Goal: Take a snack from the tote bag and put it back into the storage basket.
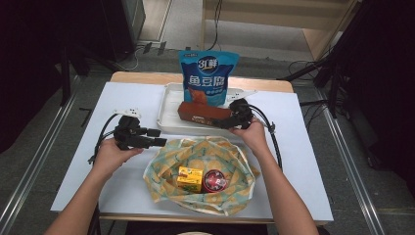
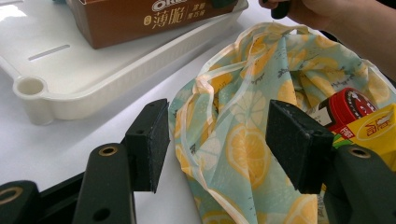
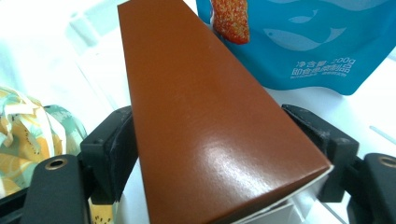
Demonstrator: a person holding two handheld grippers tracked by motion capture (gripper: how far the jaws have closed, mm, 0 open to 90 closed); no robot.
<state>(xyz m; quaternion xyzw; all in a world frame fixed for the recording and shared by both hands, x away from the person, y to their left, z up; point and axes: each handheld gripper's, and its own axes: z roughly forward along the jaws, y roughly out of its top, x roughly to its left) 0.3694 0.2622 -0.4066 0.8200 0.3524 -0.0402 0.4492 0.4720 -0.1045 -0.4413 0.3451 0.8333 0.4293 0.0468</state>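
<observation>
Lemon-print cloth bag [image 1: 198, 174] nearest, soft, crumpled, mouth open on desk [image 1: 122, 186]; yellow box [image 1: 190, 178] and red round tin [image 1: 215, 180] inside. Left tool [image 1: 159, 137] wide, holding nothing, beside bag. Right tool [image 1: 221, 121] grips brown box [image 1: 203, 113], smooth card, long axis sideways, on white plastic tray [image 1: 169, 115]. Blue pouch [image 1: 208, 77] upright behind.

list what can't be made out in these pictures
- Brown box, right gripper view: its near face hides the far end and printed side; the right hand-held gripper is shut on it.
- Blue pouch, high view: lower part hidden by the box; small print too tiny.
- Red-lidded tin, left gripper view: mostly hidden by the lemon-print bag and yellow carton.
- White tray, left gripper view: cut by the top edge.
</observation>
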